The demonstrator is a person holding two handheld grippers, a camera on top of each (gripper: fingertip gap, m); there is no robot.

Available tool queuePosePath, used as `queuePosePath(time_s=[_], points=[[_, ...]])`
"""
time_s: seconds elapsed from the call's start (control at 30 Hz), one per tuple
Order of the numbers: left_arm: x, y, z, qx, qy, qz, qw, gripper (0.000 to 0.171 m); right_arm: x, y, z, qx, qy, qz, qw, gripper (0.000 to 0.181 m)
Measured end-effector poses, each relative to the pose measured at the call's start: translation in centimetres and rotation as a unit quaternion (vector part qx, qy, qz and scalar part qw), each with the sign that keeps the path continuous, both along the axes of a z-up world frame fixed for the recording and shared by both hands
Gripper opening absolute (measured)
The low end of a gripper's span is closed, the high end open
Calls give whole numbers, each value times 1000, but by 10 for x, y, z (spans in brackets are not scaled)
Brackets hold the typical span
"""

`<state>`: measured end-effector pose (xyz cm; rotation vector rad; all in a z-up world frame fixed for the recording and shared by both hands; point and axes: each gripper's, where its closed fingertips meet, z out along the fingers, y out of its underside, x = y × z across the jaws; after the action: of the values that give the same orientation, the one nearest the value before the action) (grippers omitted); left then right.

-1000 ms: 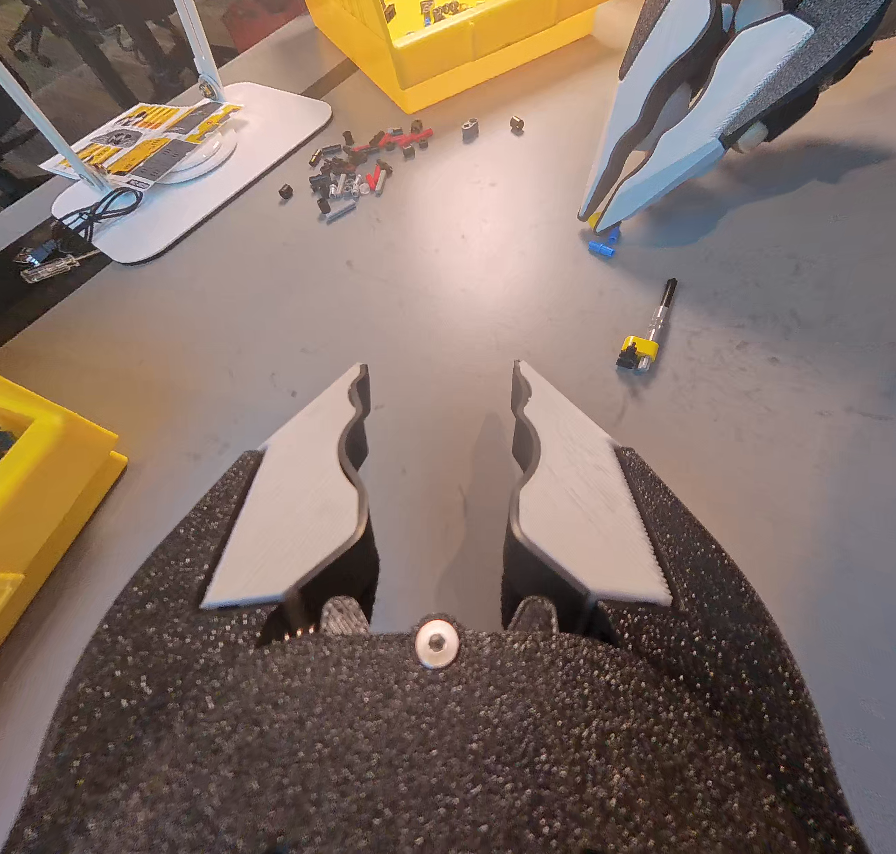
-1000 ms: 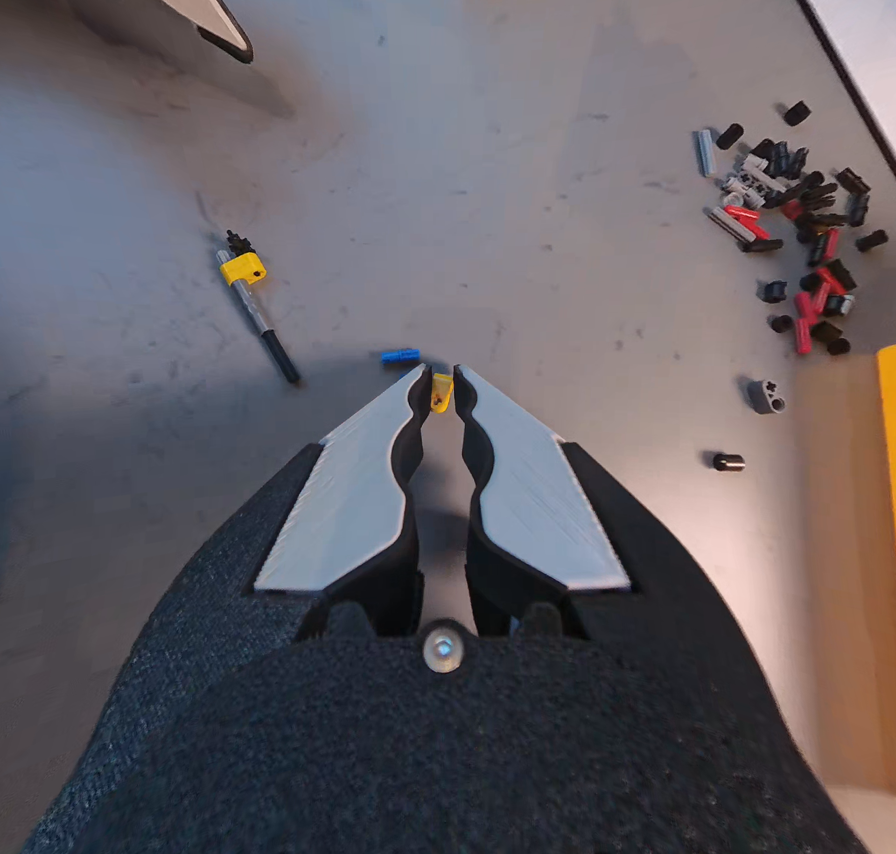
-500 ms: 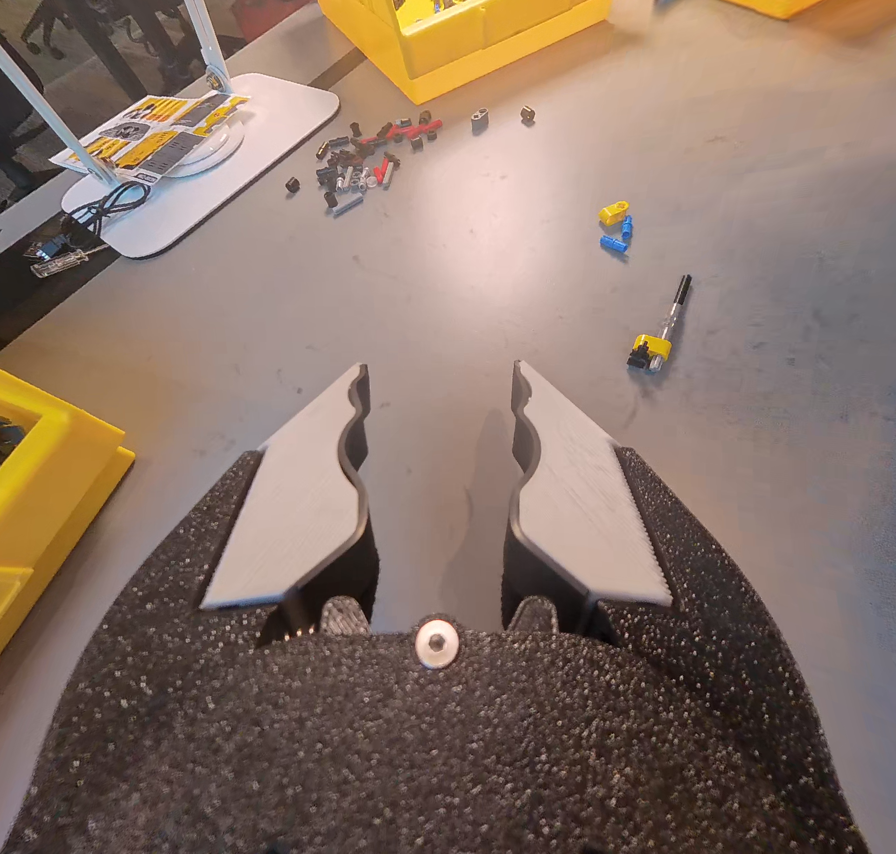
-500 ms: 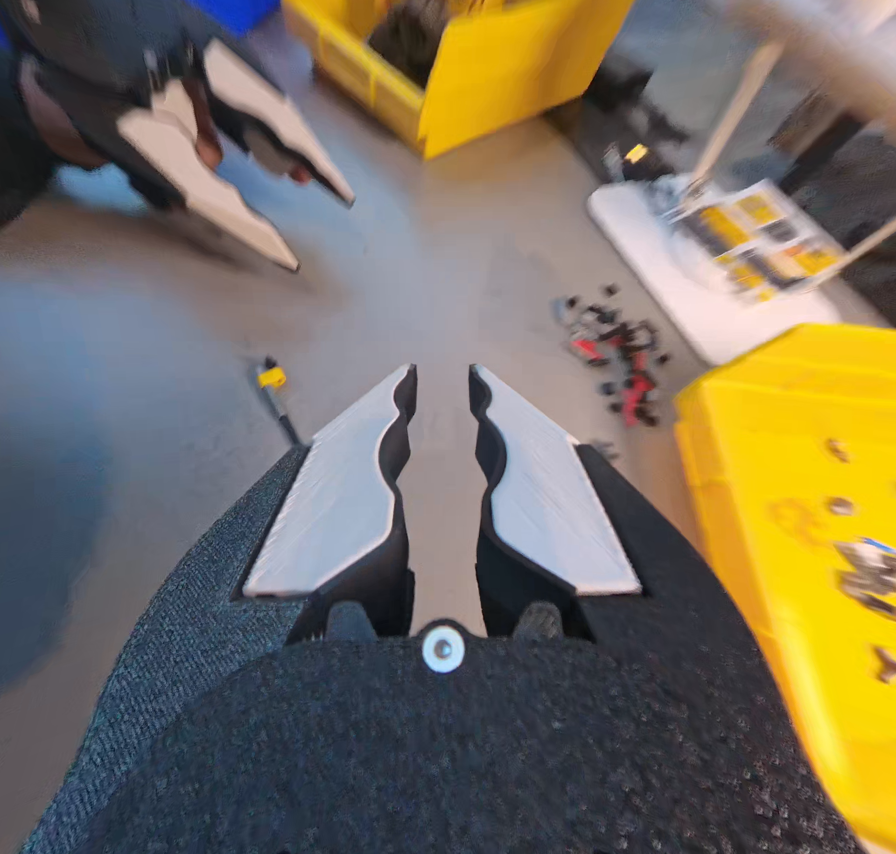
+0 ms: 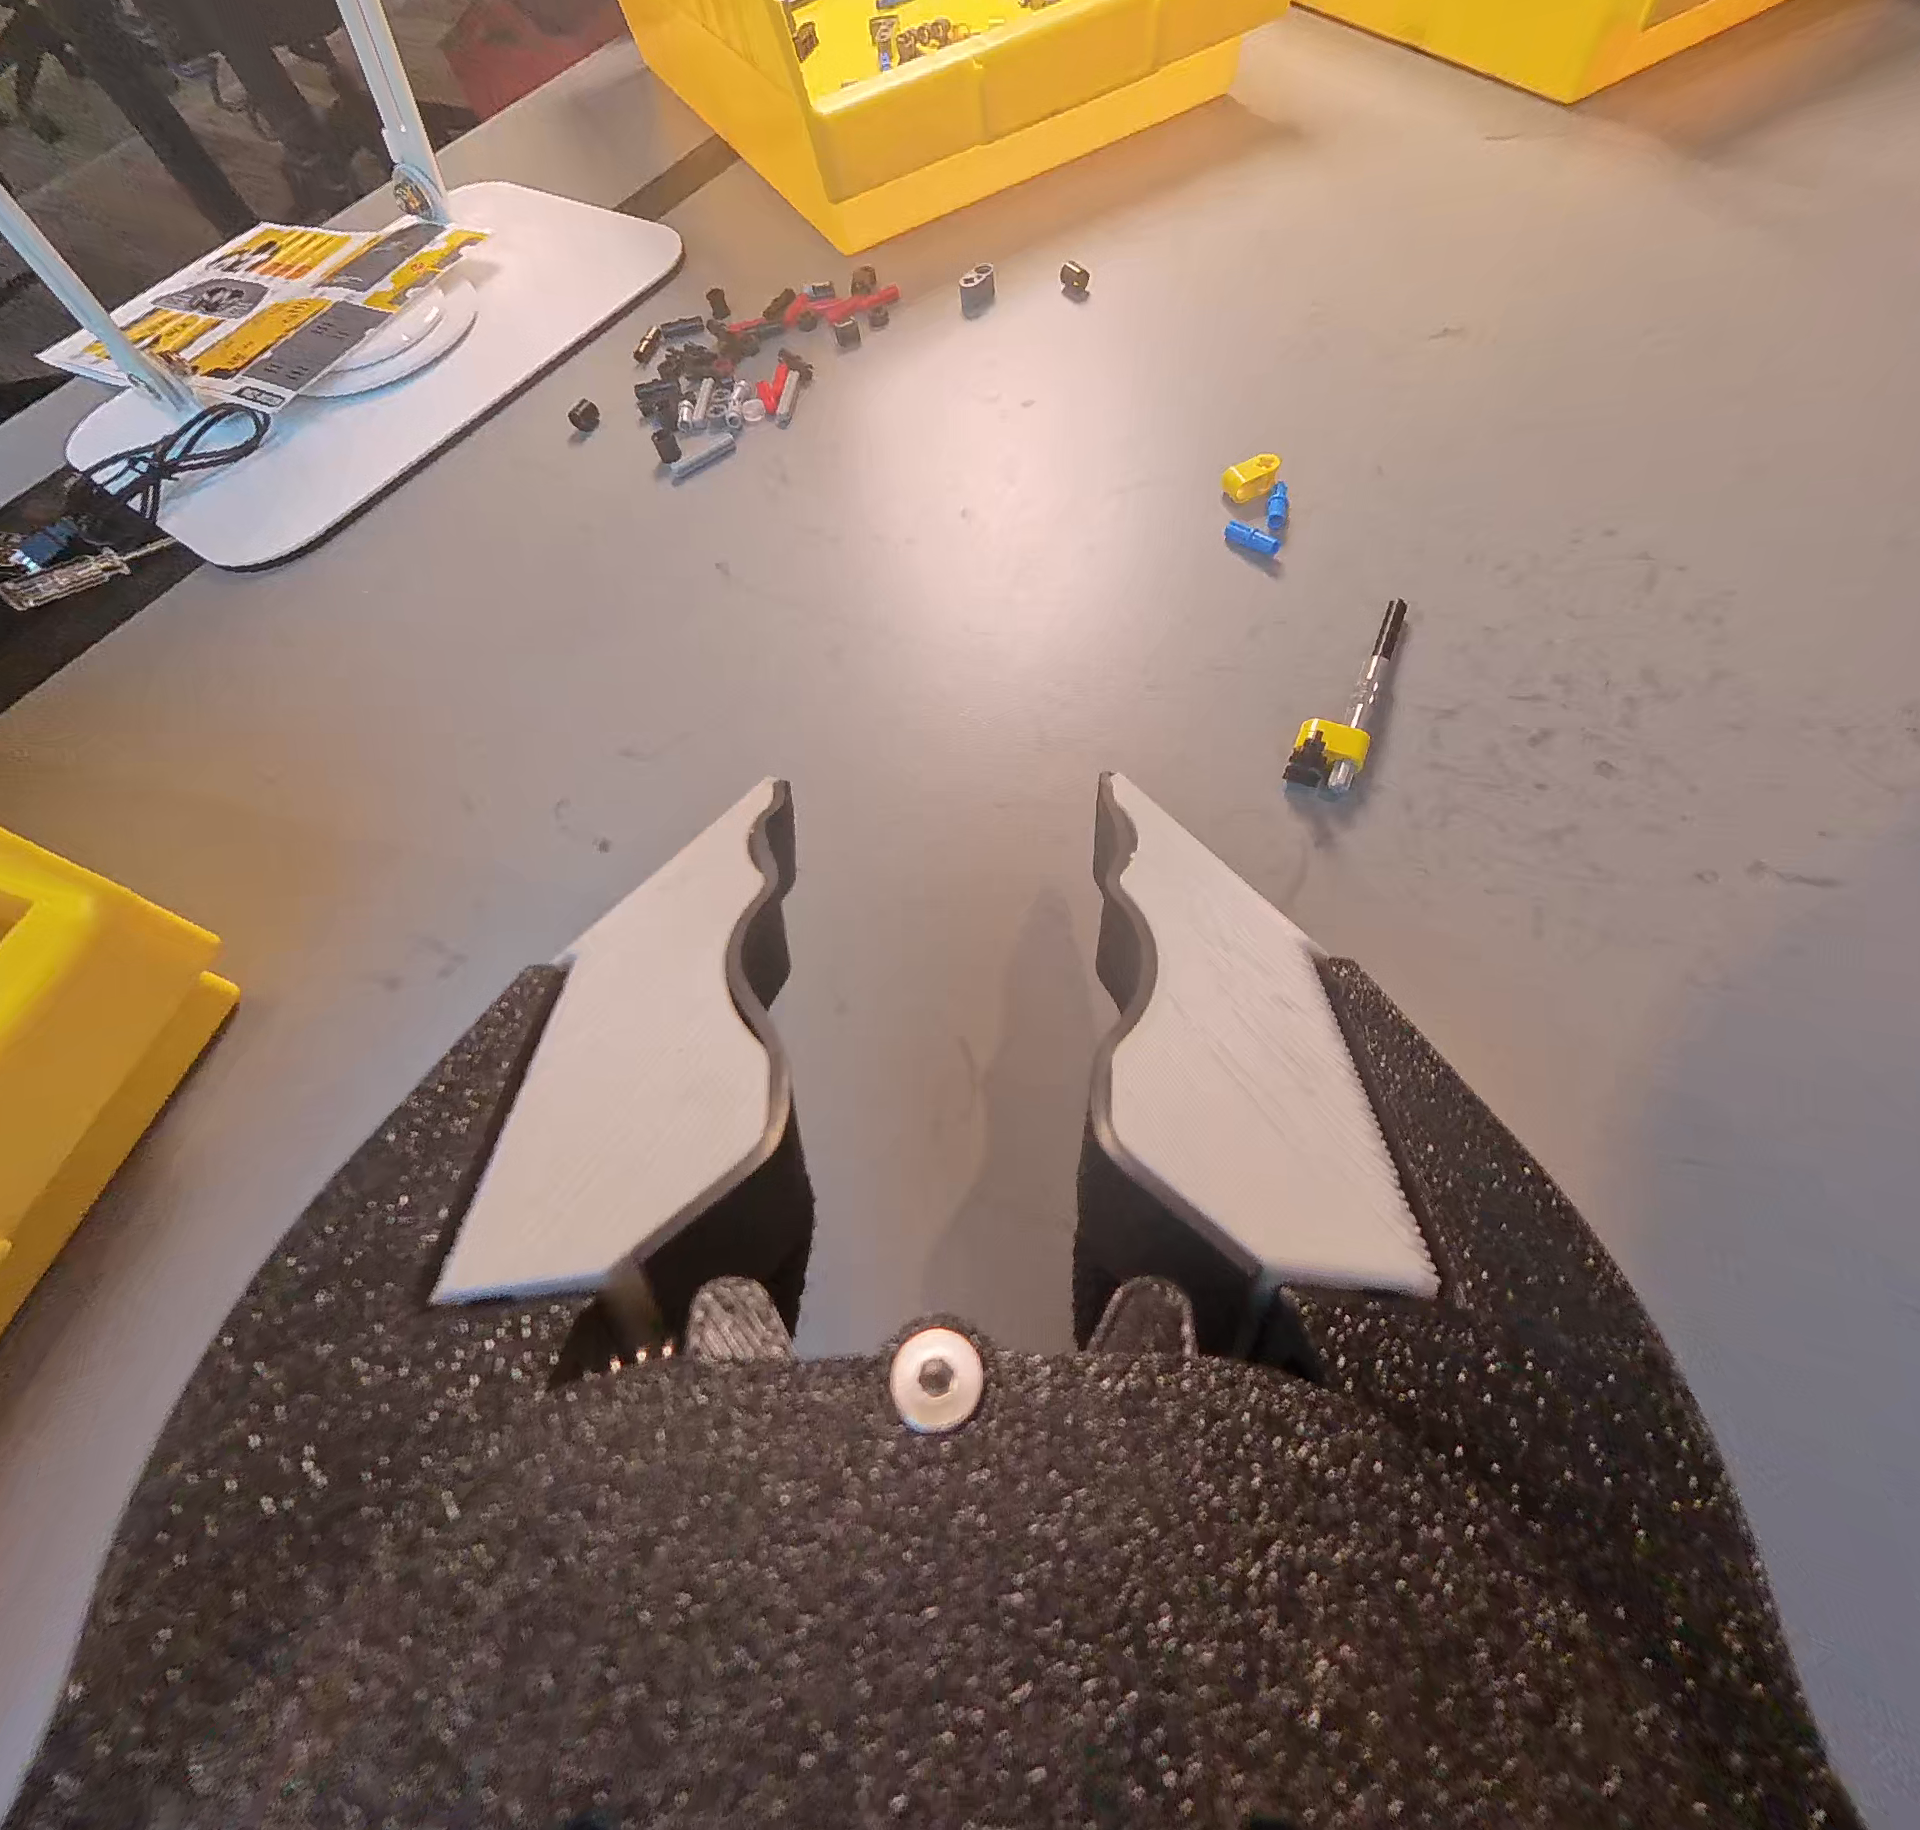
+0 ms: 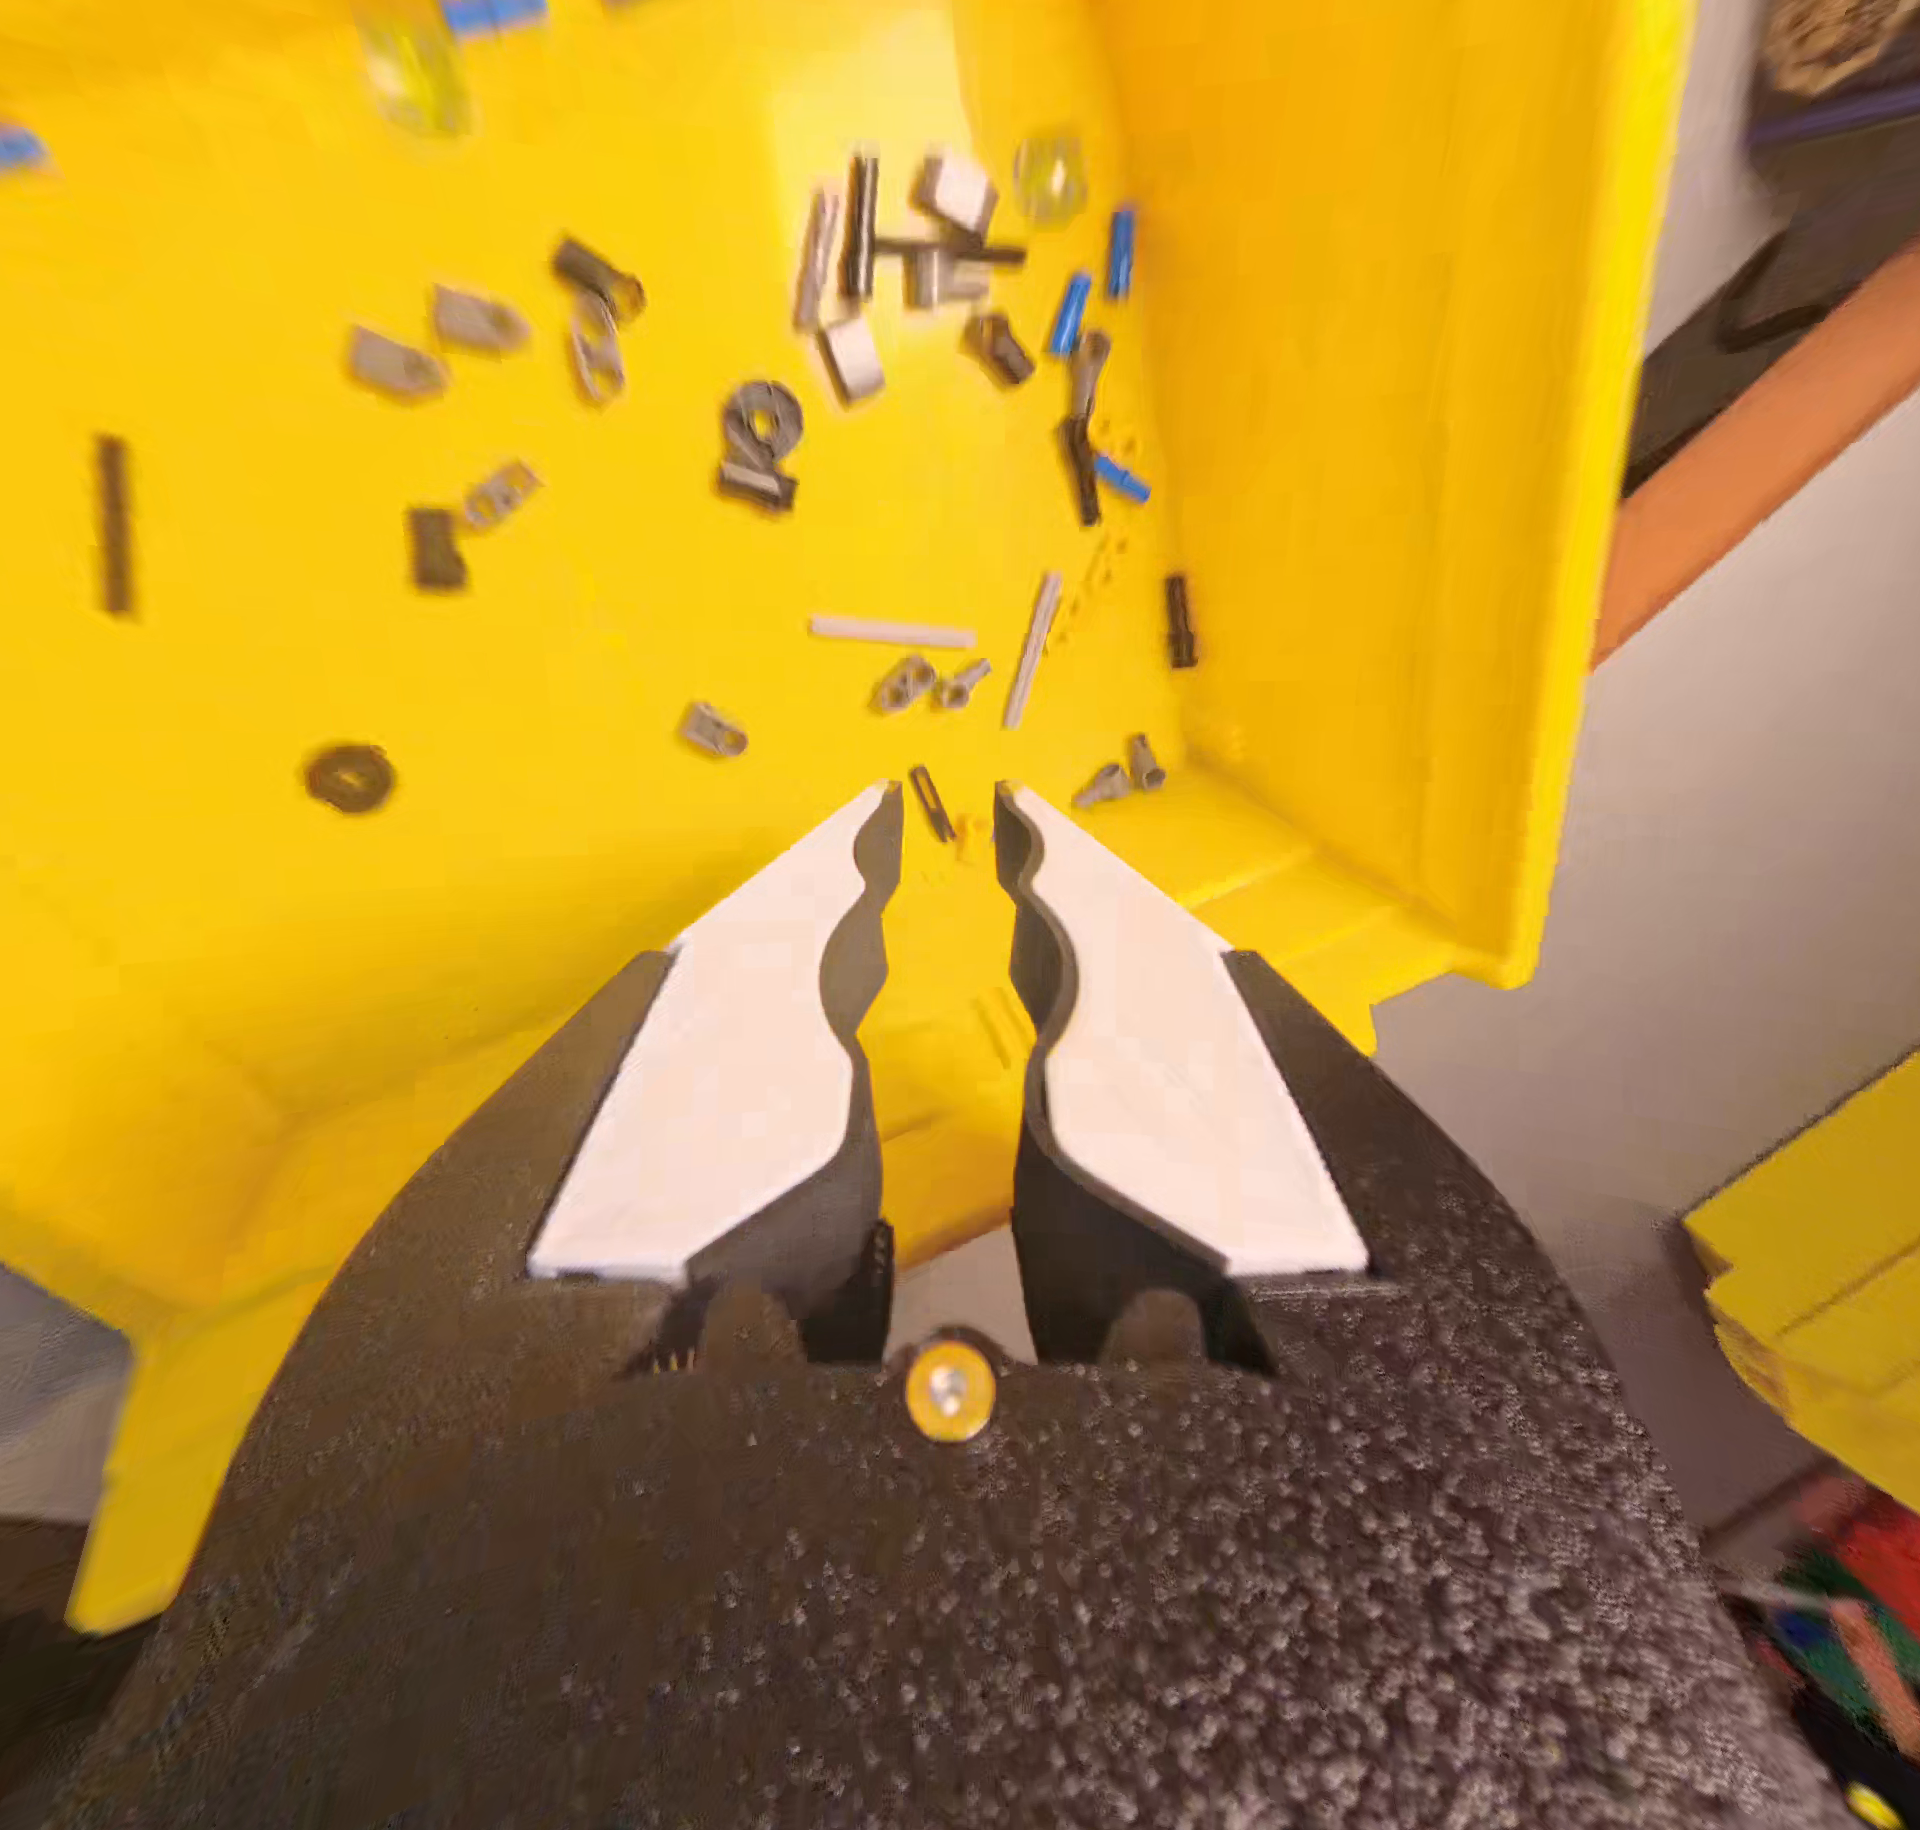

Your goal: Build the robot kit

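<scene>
Two claws, both empty. Left gripper [image 5: 943, 793] spread wide over bare grey table [image 5: 1558, 430], lots of free room ahead; yellow-capped rod [image 5: 1351, 705] lies just right of its tips, loose pile of small parts [image 5: 738, 367] farther off. Right gripper [image 6: 948, 791] partly spread inside yellow bin [image 6: 1351, 430], wall close on right, thin dark pin [image 6: 932, 804] betw. tips, contact unclear.

The left gripper [image 5: 943, 793] was held low and level, jaws spread wide, nothing gripped; the right gripper [image 6: 948, 791] was angled downward, jaws narrowly parted, empty.
</scene>
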<state>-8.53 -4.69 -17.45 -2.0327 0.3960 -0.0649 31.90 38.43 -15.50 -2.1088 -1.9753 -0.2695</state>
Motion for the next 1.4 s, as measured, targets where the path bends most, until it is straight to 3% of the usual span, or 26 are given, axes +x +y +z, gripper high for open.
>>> queuePosePath(time_s=[0.1,0.27,0.4,0.87,1.03,1.13,1.23,1.33,1.4], points=[[-1,0,-2,-3,5,4,1000,57,8,12,-25,-13,-72,38,997,14],[-5,0,-2,-4,2,13,1000,57,27,21,-37,-27,-229,71,970,14],[-7,1,-3,-8,0,15,1000,57,38,21,-40,-51,-292,77,952,14],[-9,1,-4,-11,-1,15,1000,57,40,21,-52,-73,-312,91,943,7],[-8,1,-4,-11,0,14,1000,57,29,18,-31,-67,-254,77,962,7],[-8,0,-4,-10,1,12,1000,57,1,2,1,-68,-158,80,982,7],[-7,0,-4,-11,0,10,1000,57,-70,-46,53,-76,21,136,988,6],[-6,0,-4,-11,0,8,1000,57,-146,-116,101,-54,174,221,958,7],[-6,0,-2,-6,0,8,1000,57,-187,-173,117,-52,244,264,932,7]])
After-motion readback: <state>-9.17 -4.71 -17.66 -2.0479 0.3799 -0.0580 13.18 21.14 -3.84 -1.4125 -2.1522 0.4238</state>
